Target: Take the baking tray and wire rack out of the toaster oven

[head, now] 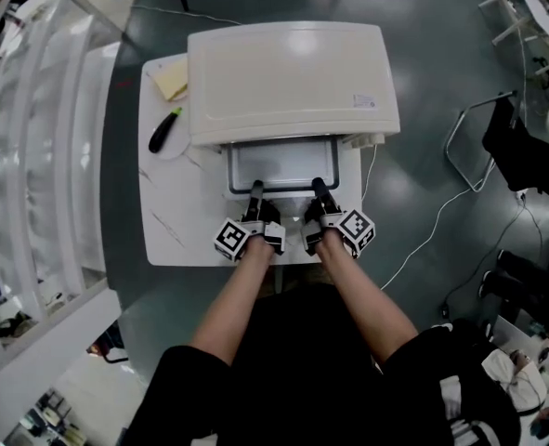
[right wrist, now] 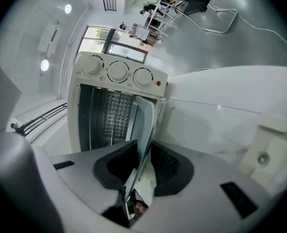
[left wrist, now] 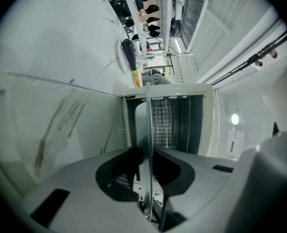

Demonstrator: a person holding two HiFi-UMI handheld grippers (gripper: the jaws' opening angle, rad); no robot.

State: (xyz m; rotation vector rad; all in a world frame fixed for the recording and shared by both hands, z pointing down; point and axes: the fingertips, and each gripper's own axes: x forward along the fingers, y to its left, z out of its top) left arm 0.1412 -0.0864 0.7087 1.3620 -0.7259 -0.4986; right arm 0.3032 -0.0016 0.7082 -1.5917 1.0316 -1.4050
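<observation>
The baking tray (head: 281,163) sticks partway out of the mouth of the cream toaster oven (head: 291,77). It lies flat, with its long axis running left to right along the oven's front and its near long rim facing the person. The far part is under the oven's top. The left gripper (head: 255,188) is clamped on that near rim towards its left end, and the right gripper (head: 317,185) is clamped on it towards its right end. In each gripper view the thin grey sheet of the tray runs edge-on between the two pads, which press on it from both sides, and on into the open cavity with its dimpled back wall. The oven stands on a white marble-patterned table (head: 176,221). To its left lie a yellow cloth (head: 172,80) and a black tool with a green tip (head: 164,129). A small label (head: 365,101) sits on the right of the oven's top, its print too small to read. The right gripper view shows three cream knobs (right wrist: 118,72) in a row on the control panel beside a red lamp (right wrist: 157,83). The markings around them cannot be read.
</observation>
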